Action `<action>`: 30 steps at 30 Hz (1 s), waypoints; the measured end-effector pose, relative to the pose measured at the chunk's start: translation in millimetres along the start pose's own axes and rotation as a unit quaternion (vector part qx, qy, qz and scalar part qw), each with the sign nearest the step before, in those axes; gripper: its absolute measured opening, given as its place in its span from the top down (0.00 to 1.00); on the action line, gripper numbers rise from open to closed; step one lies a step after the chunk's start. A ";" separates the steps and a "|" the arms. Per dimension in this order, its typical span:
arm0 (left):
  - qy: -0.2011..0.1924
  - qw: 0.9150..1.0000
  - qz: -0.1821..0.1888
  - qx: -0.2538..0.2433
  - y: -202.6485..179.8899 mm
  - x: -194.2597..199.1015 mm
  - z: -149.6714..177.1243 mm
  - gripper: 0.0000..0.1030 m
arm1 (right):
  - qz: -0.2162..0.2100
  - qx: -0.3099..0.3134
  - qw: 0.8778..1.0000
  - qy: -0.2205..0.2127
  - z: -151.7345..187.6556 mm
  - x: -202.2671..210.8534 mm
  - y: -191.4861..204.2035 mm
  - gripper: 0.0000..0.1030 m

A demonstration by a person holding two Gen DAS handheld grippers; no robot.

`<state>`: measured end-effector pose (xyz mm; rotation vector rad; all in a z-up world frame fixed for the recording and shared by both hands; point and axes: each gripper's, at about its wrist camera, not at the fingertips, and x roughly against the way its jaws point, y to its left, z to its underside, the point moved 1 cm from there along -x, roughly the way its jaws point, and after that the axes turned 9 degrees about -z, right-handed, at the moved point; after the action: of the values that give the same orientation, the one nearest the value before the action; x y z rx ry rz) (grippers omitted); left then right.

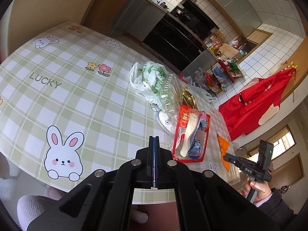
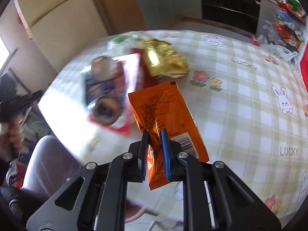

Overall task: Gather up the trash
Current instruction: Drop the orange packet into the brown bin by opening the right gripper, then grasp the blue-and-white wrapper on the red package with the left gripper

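Observation:
My right gripper (image 2: 155, 132) is shut on an orange snack wrapper (image 2: 163, 111), pinching its near end above the checked table; the same wrapper shows in the left wrist view (image 1: 224, 150). My left gripper (image 1: 154, 140) is shut and empty over the table's near edge. To its right lies a red tray (image 1: 190, 134) holding a white spoon and blue-patterned wrappers; it shows blurred in the right wrist view (image 2: 111, 96). Beyond it are a gold foil bag (image 2: 165, 59), a clear plastic box (image 1: 169, 94) and a white-green plastic bag (image 1: 148, 79).
The table wears a green-checked rabbit cloth (image 1: 77, 88). A silver round board (image 1: 165, 121) lies under the plastic box. A red cloth (image 1: 256, 100) hangs right of the table. Kitchen cabinets and a cluttered rack (image 1: 225, 75) stand behind. The person's knees are below the near edge.

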<state>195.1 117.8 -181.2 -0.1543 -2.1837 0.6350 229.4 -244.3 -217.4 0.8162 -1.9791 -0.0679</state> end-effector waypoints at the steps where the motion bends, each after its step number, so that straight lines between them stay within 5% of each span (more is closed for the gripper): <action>1: 0.004 1.000 0.004 -0.004 -1.4 -3.3 0.4 1.00 | -0.008 0.010 1.000 0.006 8.1 1.7 14.7 0.83; 8: 0.028 0.999 0.022 -0.026 -14.4 -21.4 7.6 1.00 | -0.078 0.017 0.996 0.041 36.8 -19.6 90.4 0.69; 12: 0.030 0.998 0.027 -0.038 -21.1 -21.9 10.1 0.99 | -0.077 0.037 0.996 0.033 30.4 -19.5 112.3 0.59; 16: 0.034 0.998 0.032 -0.048 -30.9 -27.6 11.1 0.96 | -0.055 0.034 0.998 0.002 15.6 -8.0 100.9 0.52; 21: 0.045 0.994 0.046 -0.083 -64.6 -48.1 11.1 0.79 | -0.015 0.015 0.999 -0.029 -3.0 -2.3 72.3 0.49; 30: 0.072 0.987 0.025 -0.139 -118.4 -107.4 4.7 0.77 | -0.011 -0.029 0.998 -0.052 4.3 -5.7 29.8 0.49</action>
<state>273.0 -20.6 -200.2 -0.3900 -2.1233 0.3318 212.4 -219.2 -213.1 0.8119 -2.0554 -0.1833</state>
